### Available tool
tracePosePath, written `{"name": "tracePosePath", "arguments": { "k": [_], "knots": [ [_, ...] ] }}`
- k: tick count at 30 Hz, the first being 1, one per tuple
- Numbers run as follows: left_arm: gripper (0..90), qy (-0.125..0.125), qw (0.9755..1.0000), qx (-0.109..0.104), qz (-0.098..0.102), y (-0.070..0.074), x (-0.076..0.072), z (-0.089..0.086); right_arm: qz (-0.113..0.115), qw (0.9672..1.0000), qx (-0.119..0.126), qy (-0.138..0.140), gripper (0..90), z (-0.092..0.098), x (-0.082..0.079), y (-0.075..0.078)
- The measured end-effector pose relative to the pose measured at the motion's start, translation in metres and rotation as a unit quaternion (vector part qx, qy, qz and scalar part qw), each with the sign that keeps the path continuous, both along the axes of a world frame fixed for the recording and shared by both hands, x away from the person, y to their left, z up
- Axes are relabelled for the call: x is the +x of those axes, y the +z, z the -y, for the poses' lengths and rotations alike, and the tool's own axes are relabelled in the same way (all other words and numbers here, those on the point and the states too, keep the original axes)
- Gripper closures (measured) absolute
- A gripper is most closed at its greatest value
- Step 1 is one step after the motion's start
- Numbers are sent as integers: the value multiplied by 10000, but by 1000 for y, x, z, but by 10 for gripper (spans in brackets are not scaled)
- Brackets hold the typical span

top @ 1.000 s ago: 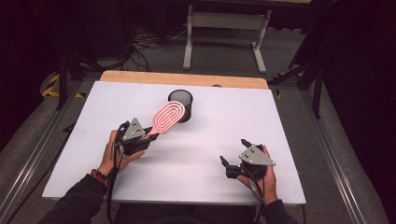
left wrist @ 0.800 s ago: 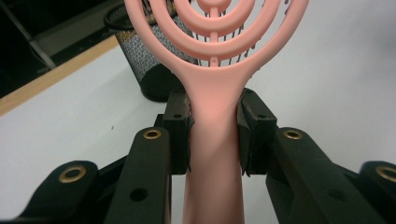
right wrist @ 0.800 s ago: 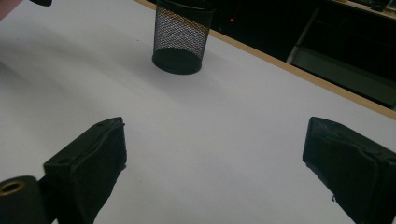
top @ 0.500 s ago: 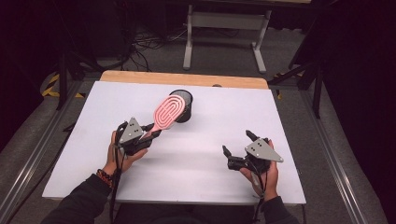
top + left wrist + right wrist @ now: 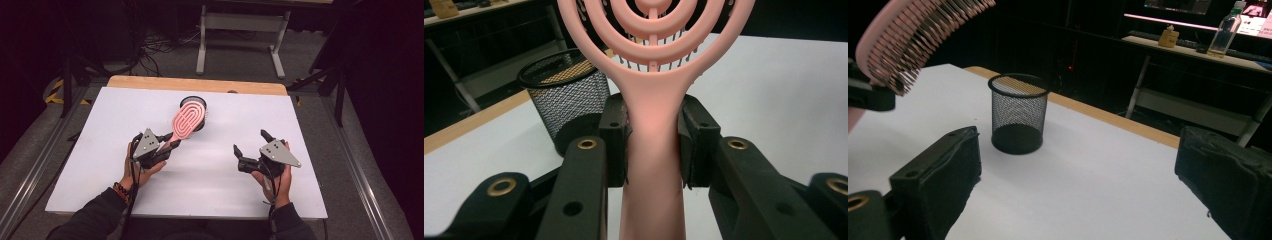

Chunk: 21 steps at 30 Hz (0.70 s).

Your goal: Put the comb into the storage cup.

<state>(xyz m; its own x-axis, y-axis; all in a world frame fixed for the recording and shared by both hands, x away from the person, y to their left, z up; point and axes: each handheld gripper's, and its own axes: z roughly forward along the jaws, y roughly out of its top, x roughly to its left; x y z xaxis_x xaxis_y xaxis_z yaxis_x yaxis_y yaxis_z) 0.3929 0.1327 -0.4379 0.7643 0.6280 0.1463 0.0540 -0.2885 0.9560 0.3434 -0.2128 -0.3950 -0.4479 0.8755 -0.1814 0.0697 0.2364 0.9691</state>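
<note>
1. One white rectangular table (image 5: 210,175).
2. Two black two-jaw grippers: left gripper (image 5: 167,145) clamped on the brush handle; right gripper (image 5: 250,150) spread wide, empty.
3. One pink oval plastic hairbrush (image 5: 189,121), raised above the table, head over the cup.
4. One black wire-mesh cup (image 5: 1018,114), upright.

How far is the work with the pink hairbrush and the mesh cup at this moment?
Done: the left gripper is shut on the handle of the pink hairbrush and holds it off the white table. In hand: the brush head hangs beside and partly above the black mesh cup. Left, probably: putting the brush into the cup, which looks empty. The right gripper is open and holds nothing.
</note>
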Motion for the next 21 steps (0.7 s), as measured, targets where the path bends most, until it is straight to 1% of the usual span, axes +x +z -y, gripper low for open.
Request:
{"name": "tracePosePath", "arguments": {
  "k": [2, 3, 5, 6, 7, 9, 10, 12, 14, 15, 16, 17, 21],
  "knots": [
    [691, 34, 10000, 14, 25, 0, 0, 2, 11, 10000, 40, 45, 53, -5, 0, 2],
    [692, 53, 10000, -46, -4, -2, 0, 5, -1, 9999, 101, 126, 53, -9, 1, 4],
    [691, 59, 10000, -67, -21, -2, 1, 6, -8, 9998, 133, 179, 53, -12, 1, 5],
    [691, 62, 9999, -121, -11, -3, 1, 8, -9, 9996, 164, 222, 53, -14, 1, 6],
    [691, 59, 9999, -143, -13, -4, 1, 10, -44, 9992, 253, 309, 52, -19, 2, 7],
    [691, 62, 9998, -166, -3, -5, 1, 14, -114, 9989, 290, 361, 52, -24, 4, 8],
    [691, 59, 9998, -181, 10, -6, 0, 16, -114, 9989, 290, 361, 52, -24, 4, 8],
    [691, 21, 9998, -169, 31, -7, -1, 21, -157, 9983, 362, 426, 87, -28, 5, 9],
    [691, -4, 9998, -182, 87, -8, -2, 25, -229, 9981, 313, 474, 85, -34, 8, 9],
    [691, -7, 9997, -209, 123, -8, -4, 28, -283, 9970, 401, 594, 79, -37, 9, 9],
    [691, -7, 9997, -209, 123, -8, -4, 28, -283, 9970, 401, 594, 79, -37, 9, 9],
    [691, -30, 9997, -235, 113, -8, -5, 29, -330, 9963, 420, 666, 72, -42, 11, 10],
    [692, -80, 9996, -209, 164, -12, -9, 38, -351, 9939, 496, 916, 57, -52, 10, 12]
  ]
}}
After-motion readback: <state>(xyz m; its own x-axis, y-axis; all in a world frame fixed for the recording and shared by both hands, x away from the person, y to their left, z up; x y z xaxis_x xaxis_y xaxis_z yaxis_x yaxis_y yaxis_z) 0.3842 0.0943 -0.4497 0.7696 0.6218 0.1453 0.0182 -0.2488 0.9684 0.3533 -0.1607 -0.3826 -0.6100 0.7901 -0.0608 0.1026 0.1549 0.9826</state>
